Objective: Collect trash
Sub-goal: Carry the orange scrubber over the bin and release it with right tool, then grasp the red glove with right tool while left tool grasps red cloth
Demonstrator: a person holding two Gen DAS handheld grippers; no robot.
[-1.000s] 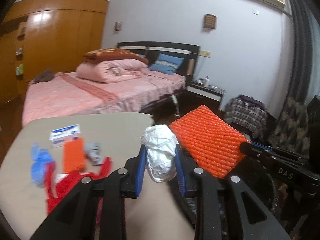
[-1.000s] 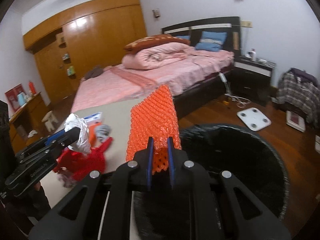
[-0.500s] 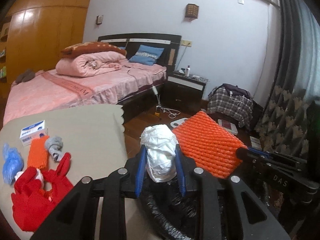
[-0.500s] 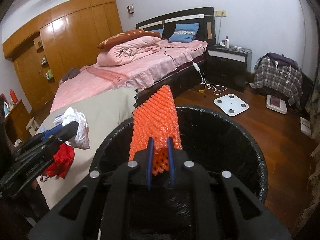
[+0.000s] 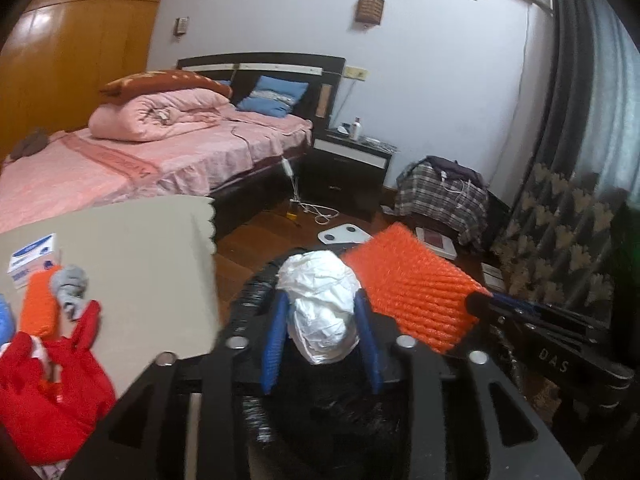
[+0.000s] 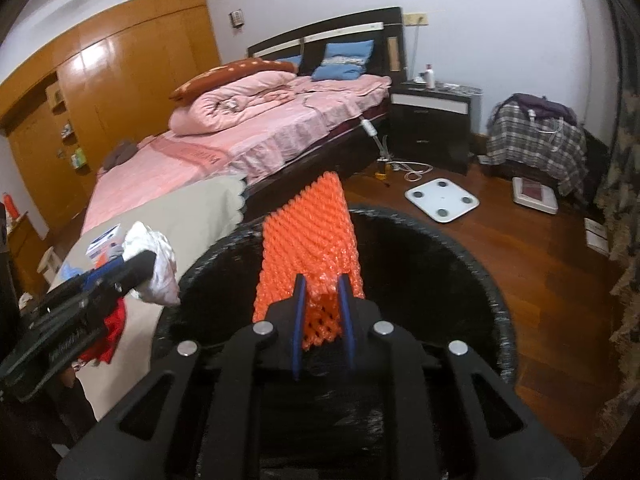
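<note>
Both grippers opening over black bin (image 6: 500,300); beige table (image 5: 140,248), pink bed (image 5: 160,160) behind.

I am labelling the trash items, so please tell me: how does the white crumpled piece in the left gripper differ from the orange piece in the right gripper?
The white crumpled wad is a rounded, wrinkled lump, while the orange foam net is a long, flat, ribbed mesh. The wad sits wholly between the left gripper's blue pads; the net sticks out far beyond the right gripper. Both jaws are opening, with each piece between them, above the black bin.
</note>
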